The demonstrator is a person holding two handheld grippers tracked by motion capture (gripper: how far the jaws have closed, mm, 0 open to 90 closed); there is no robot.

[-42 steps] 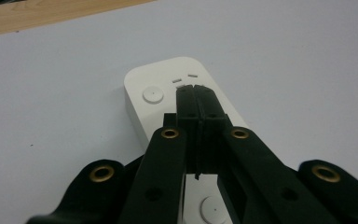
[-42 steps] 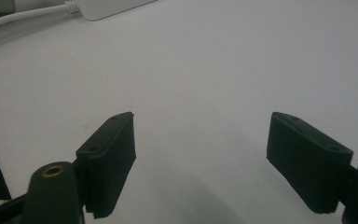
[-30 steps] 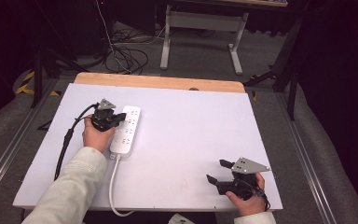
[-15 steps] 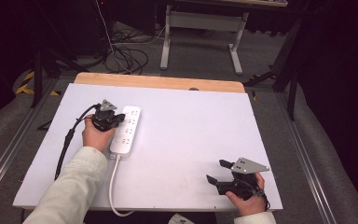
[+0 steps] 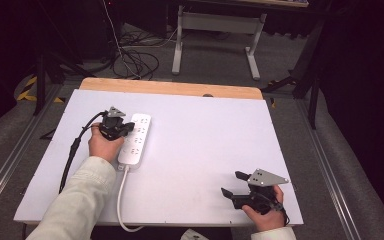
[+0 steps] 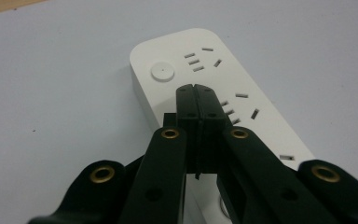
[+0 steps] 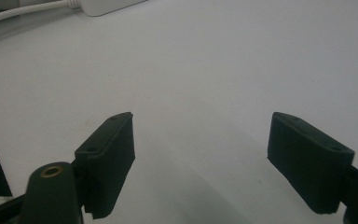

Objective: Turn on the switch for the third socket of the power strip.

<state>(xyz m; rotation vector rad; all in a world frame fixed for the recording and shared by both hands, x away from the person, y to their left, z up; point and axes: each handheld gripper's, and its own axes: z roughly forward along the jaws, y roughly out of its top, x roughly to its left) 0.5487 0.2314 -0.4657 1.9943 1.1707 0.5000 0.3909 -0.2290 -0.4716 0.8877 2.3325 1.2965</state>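
A white power strip (image 5: 137, 145) lies lengthwise on the left half of the white table (image 5: 205, 130), and its white cord (image 5: 120, 200) runs off the near edge. My left gripper (image 5: 125, 129) hovers over the strip's far end. In the left gripper view its jaws (image 6: 197, 91) are pressed together just short of the strip's round button (image 6: 162, 72), with nothing between them. My right gripper (image 5: 232, 184) rests near the front right corner, jaws wide apart (image 7: 200, 135) over bare table. The strip's near end (image 7: 107, 4) and cord (image 7: 23, 14) show far off in the right gripper view.
A wooden strip (image 5: 170, 87) borders the table's far edge. The left gripper's black cable (image 5: 72, 150) trails down the left side of the table. Beyond the table are loose floor cables (image 5: 135, 55) and a grey metal stand (image 5: 215, 30).
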